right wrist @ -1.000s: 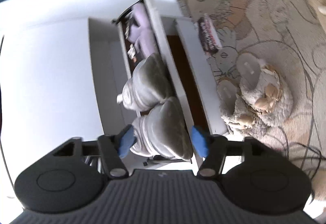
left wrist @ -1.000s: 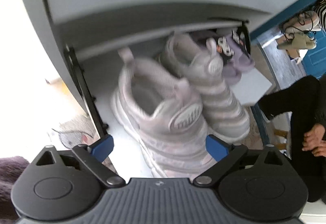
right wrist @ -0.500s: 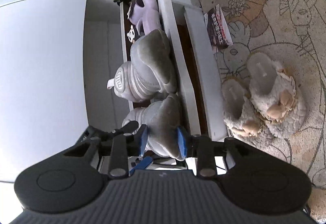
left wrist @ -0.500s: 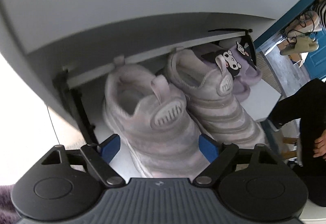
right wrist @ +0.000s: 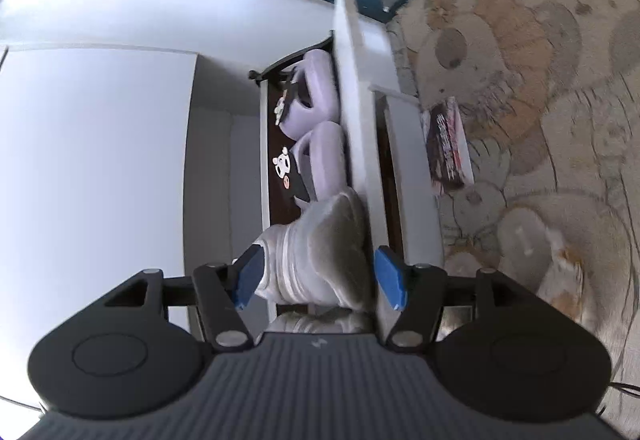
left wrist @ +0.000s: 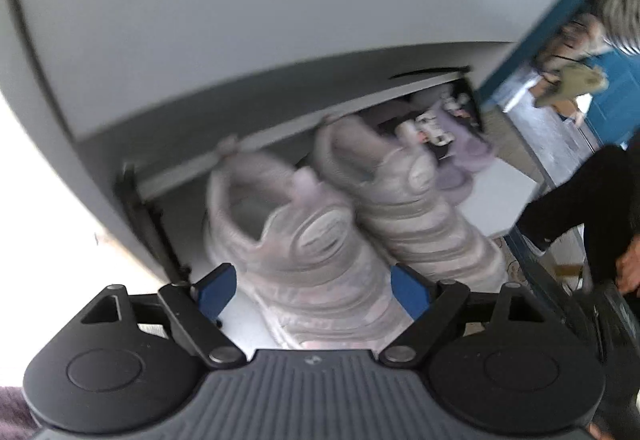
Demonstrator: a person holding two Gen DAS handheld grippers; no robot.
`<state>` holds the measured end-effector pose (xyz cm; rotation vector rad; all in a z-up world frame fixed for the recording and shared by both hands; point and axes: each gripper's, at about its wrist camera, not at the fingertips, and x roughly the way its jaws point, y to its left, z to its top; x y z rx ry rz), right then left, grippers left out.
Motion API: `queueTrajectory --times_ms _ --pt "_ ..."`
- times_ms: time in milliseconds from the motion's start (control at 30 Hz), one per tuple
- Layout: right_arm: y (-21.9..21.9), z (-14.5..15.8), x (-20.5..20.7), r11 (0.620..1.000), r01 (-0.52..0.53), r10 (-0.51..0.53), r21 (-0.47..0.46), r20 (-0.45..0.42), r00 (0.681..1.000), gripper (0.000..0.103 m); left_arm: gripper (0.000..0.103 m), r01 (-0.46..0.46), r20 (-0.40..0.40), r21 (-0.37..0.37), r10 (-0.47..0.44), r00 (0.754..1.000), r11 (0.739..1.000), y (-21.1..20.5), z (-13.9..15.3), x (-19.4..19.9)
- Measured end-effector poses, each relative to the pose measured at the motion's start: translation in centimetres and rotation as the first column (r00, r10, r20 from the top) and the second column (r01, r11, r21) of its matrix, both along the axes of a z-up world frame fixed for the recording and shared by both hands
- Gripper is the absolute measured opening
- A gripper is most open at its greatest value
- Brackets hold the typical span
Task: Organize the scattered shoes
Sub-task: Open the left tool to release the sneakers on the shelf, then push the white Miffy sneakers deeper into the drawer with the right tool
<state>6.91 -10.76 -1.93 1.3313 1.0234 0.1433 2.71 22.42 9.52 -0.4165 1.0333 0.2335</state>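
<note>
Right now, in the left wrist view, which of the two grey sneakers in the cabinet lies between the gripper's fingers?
The nearer grey sneaker, beside the cabinet's black hinge; its twin sits next to the lilac slippers.

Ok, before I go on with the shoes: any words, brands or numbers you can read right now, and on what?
Nothing reads cleanly in either view.
Oval heel patch of the near sneaker: there is lettering, but it is too blurred to read.
Booklet on the carpet: large printed characters on the cover, too small and distorted to read.
Purple slippers: cartoon charms only, no text.
</note>
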Motion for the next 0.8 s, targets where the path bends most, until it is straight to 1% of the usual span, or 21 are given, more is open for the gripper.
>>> queueTrajectory --times_ms 67,133,200,267,367,433,500,567,667,700,733,767,800 --pt "0.3 0.3 0.3 1.0 -0.001 0.001 -0.027 0.017 1.0 0.053 0.085 -0.017 -0.019 -0.015 0.016 1.0 1.0 0.4 -0.7 0.5" --pt "0.7 0.8 0.6 0.998 -0.015 0.017 -0.057 0.039 0.999 0.053 0.084 -0.043 -0.036 -0.015 0.042 0.998 0.999 0.9 -1.7 0.9" --pt "1.3 0.9 1.4 0.996 -0.033 0.037 -0.082 0.046 0.998 0.053 0.085 -0.052 -0.021 -0.011 0.052 0.998 0.999 1.4 -2.4 1.2" --pt "1.7 0.9 1.6 0.994 -0.04 0.045 -0.1 0.05 0.998 0.053 0.085 -0.041 0.0 -0.006 0.041 0.999 0.999 1.5 -2.6 1.5" --pt "2.1 0.7 1.8 0.992 -0.048 0.053 -0.119 0.046 0.998 0.053 0.09 -0.033 0.013 0.007 0.033 0.999 0.999 1.7 -3.0 1.8" --pt "2.6 1.0 2.0 0.985 -0.065 0.074 -0.157 0.053 0.996 0.053 0.092 -0.031 0.02 0.012 0.031 0.999 0.999 1.8 -3.4 2.0" --pt "2.7 1.4 2.0 0.981 -0.077 0.088 -0.176 0.057 0.994 0.053 0.092 -0.022 0.015 0.018 0.022 1.0 1.0 1.8 -3.4 2.1" --pt "2.0 1.2 1.7 0.984 -0.074 0.083 -0.164 0.049 0.995 0.055 0.091 -0.018 0.011 0.019 0.018 1.0 1.0 1.7 -3.1 1.8" --pt "0.8 1.9 1.5 0.976 -0.091 0.111 -0.2 0.094 0.989 0.055 0.091 0.029 0.029 0.028 -0.029 0.999 0.999 1.1 -2.0 0.7" --pt "0.7 2.3 1.7 0.964 -0.128 0.161 -0.235 0.128 0.979 0.055 0.091 0.044 0.039 0.021 -0.045 0.998 0.999 0.9 -1.8 0.2" --pt "0.7 3.0 2.0 0.939 -0.179 0.237 -0.295 0.173 0.956 0.055 0.091 0.05 0.045 0.017 -0.05 0.998 0.999 0.9 -1.7 -0.1" --pt "0.9 3.4 2.2 0.918 -0.216 0.294 -0.334 0.204 0.934 0.055 0.091 0.048 0.046 0.018 -0.049 0.998 0.999 0.9 -1.8 -0.5" --pt "1.1 3.8 2.4 0.892 -0.265 0.369 -0.366 0.25 0.895 0.054 0.091 0.042 0.053 0.026 -0.044 0.998 0.999 0.9 -1.8 -0.8"
